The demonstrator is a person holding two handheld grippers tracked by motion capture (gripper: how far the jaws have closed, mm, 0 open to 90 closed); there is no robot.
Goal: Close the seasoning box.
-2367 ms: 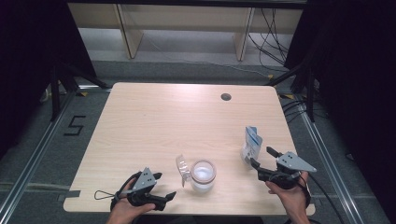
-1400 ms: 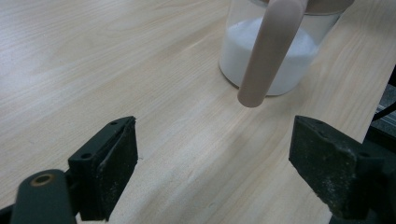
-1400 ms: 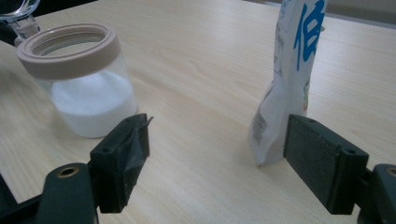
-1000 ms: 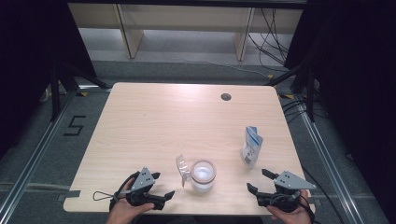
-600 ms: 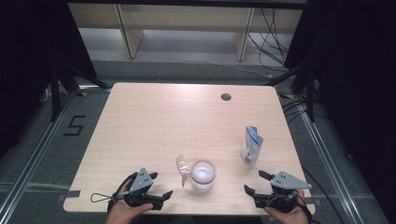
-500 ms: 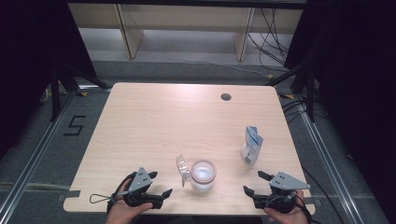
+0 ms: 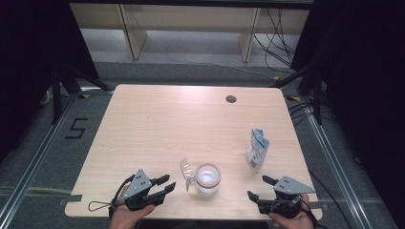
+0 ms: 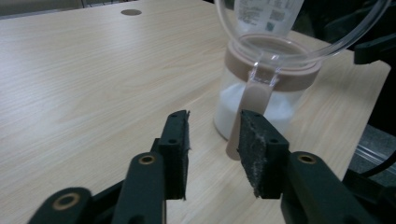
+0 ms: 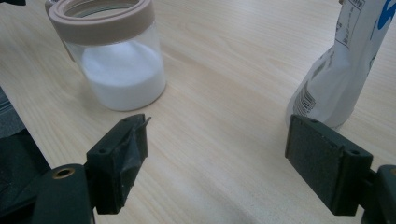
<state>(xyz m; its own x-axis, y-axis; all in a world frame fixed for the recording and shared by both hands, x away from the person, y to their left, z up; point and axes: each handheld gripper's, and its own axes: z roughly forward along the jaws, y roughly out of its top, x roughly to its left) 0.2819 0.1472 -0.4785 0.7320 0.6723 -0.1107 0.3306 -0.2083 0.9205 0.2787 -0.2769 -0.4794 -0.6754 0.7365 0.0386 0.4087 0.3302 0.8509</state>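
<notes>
Holding white powder, clear glass jar with beige collar (image 7: 207, 180), lid flipped open. Standing nearby, white-blue pouch (image 7: 257, 150), contents hidden. Left gripper (image 7: 164, 183) jaws slightly apart, right gripper (image 7: 261, 187) jaws wide apart, both empty.

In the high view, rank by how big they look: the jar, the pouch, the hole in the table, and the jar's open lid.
1. The jar and the pouch look about alike; I won't rank them.
2. The open lid, seen edge-on.
3. The hole, smallest, though it lies farthest from the camera.
</notes>
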